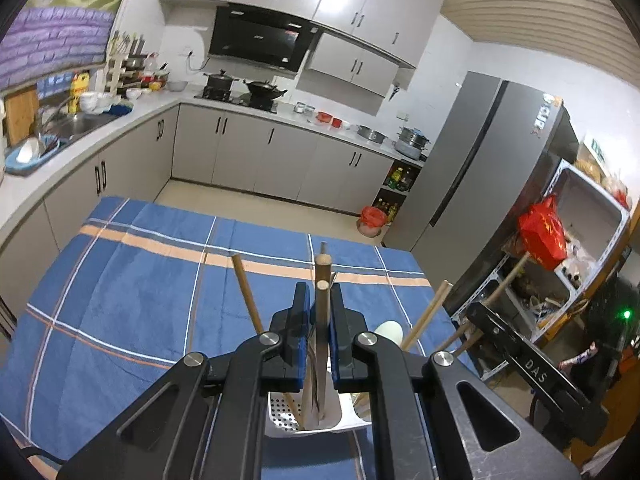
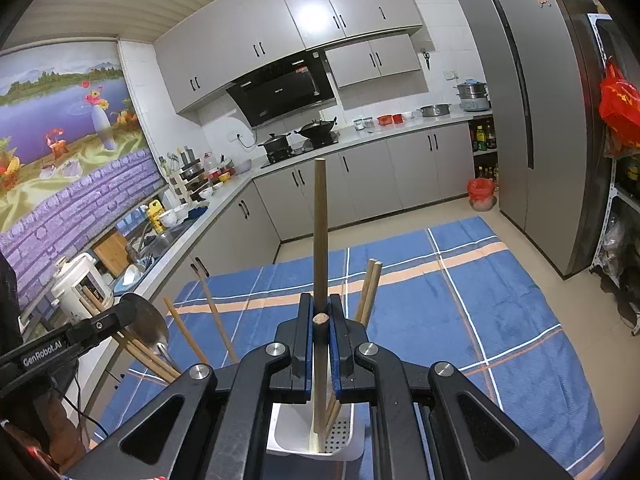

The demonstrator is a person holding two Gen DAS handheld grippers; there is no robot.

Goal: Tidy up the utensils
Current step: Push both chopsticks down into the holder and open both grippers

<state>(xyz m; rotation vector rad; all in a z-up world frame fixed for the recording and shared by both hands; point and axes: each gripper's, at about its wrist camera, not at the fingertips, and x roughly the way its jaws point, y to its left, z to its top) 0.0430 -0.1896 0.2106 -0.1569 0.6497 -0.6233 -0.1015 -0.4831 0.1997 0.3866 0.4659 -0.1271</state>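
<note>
Left claw point(image 1: 319, 312), low centre of the left wrist view: pads clenched on a dark, flat-sided wooden handle point(image 1: 321, 276) that stands upright between them. Its lower part runs down into the white perforated utensil holder point(image 1: 288, 416) at the bottom of the frame. It could be a spatula or a knife; I cannot tell which.

Right claw point(image 2: 320, 320), low centre of the right wrist view: pads clamped on a single round wooden chopstick point(image 2: 320, 216), upright, its tip reaching toward the middle of the frame and its foot inside the same white holder point(image 2: 344, 436).

The holder stands on a counter under a blue plaid cloth point(image 1: 132, 280). More chopsticks point(image 2: 370, 288) lean out of it to the right of centre, with others fanned at lower left. A metal ladle point(image 2: 148, 320) sits at lower left of the right view, near the left claw's body.

Handling, as judgement:
- Chopstick: light, stiff, smooth and round, so it is likely to twist or slide in the pads. The present hold is low on the shaft; a mid-shaft pinch would steady the long free end.
- Flat-sided handle: stiff, and probably heavier at the hidden lower end (weight there is a guess). The flat faces suit the pads; grip across them, near the top.
- Holder: thin plastic, light, likely to tip or skate on the cloth if a utensil drags against its wall.
</note>
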